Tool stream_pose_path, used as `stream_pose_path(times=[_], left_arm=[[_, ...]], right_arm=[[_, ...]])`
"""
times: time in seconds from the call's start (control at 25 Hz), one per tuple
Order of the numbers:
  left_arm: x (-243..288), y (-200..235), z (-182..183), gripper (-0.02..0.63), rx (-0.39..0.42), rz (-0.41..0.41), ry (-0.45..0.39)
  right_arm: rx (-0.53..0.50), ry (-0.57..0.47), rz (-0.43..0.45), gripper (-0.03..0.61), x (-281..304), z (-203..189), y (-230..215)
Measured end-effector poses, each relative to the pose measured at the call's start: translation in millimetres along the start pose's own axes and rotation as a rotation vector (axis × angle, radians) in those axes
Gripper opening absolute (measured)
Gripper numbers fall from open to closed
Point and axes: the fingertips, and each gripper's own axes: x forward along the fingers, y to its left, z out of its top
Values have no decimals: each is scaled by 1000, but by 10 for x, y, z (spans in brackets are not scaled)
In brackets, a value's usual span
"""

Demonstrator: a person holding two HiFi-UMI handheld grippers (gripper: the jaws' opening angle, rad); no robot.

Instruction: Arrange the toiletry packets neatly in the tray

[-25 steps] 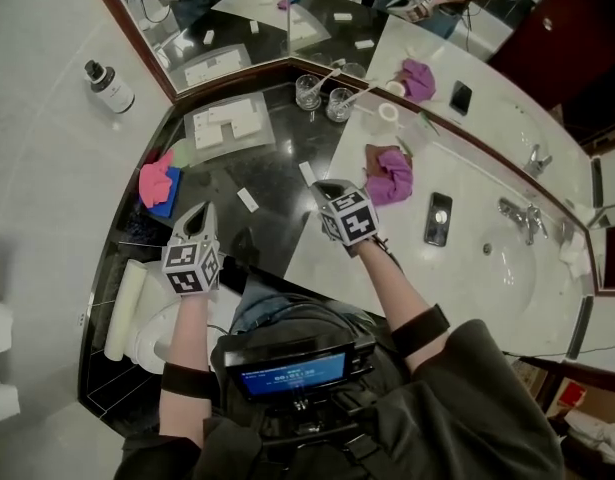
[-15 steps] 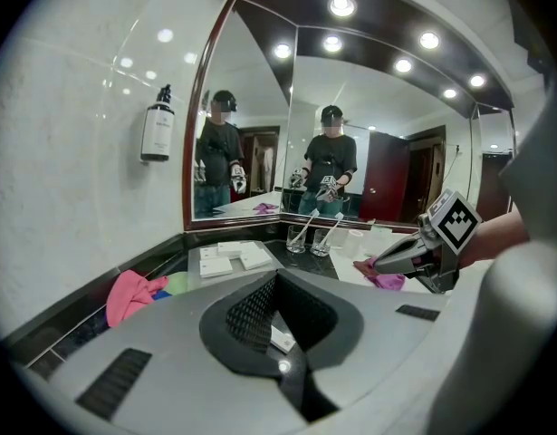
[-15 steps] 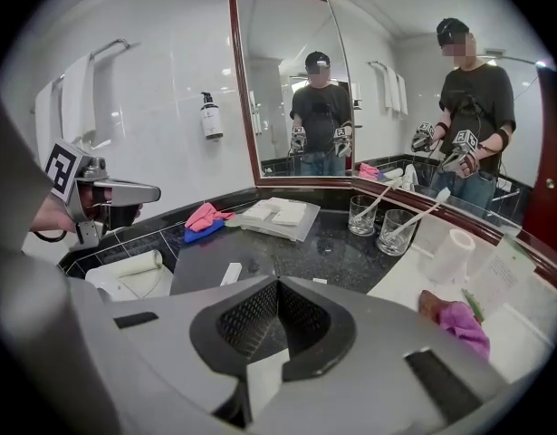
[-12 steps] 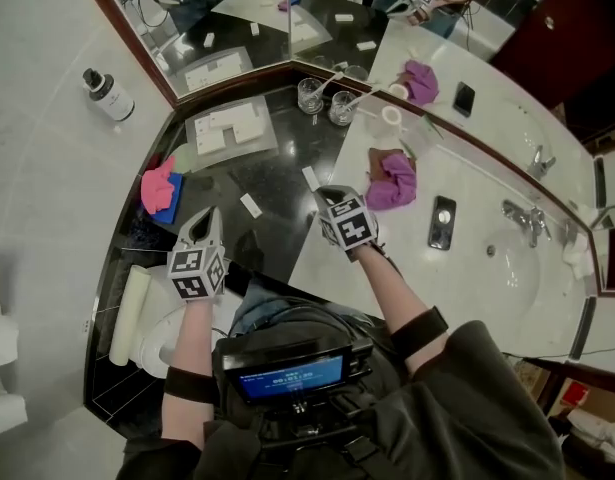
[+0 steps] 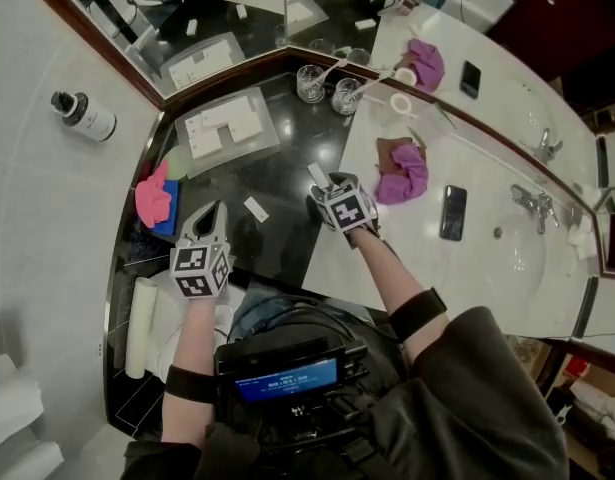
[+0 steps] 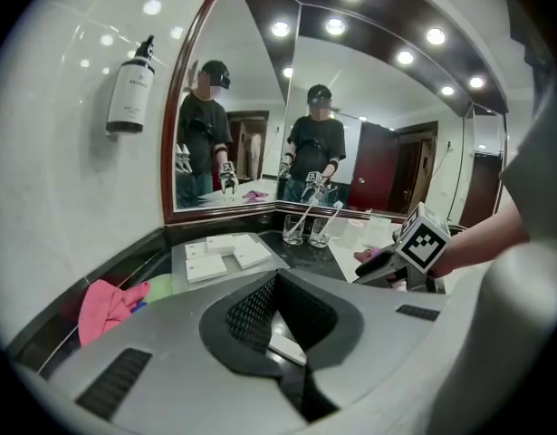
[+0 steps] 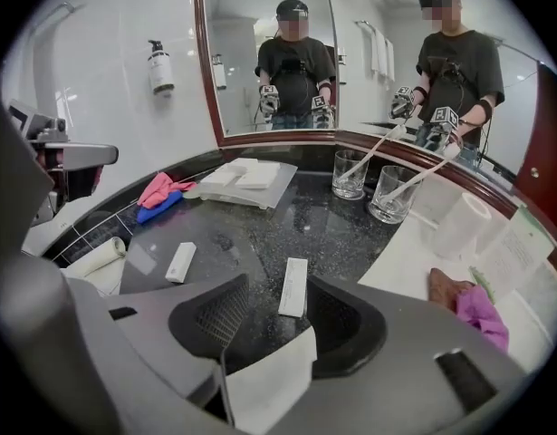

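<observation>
The right gripper [image 5: 324, 187] has dropped over the long packet [image 7: 293, 286] by the black counter's [image 5: 279, 230] right edge, jaws just opening wide around it, well apart from the back-corner tray [image 5: 249, 140]; the left gripper [image 5: 212, 212] stays shut, empty.

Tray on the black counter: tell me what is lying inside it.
Flat white packets lie side by side inside the tray; the left gripper view shows about three. Whether anything lies beneath them cannot be seen, since they cover that part of its floor.
</observation>
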Motion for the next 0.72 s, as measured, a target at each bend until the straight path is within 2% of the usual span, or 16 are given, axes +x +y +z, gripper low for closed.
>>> stream_pose_path(times=[0.32, 0.56, 0.64, 0.72], left_arm=[[263, 286, 46, 0, -11, -41, 25], [361, 446, 11, 0, -27, -43, 37], [382, 462, -6, 0, -33, -43, 41], [396, 465, -27, 0, -37, -44, 45]], right_arm=[[18, 134, -61, 221, 461, -81, -189], [40, 209, -49, 218, 683, -224, -195], [44, 212, -54, 141, 706, -260, -196], [54, 199, -59, 135, 712, -256, -192]])
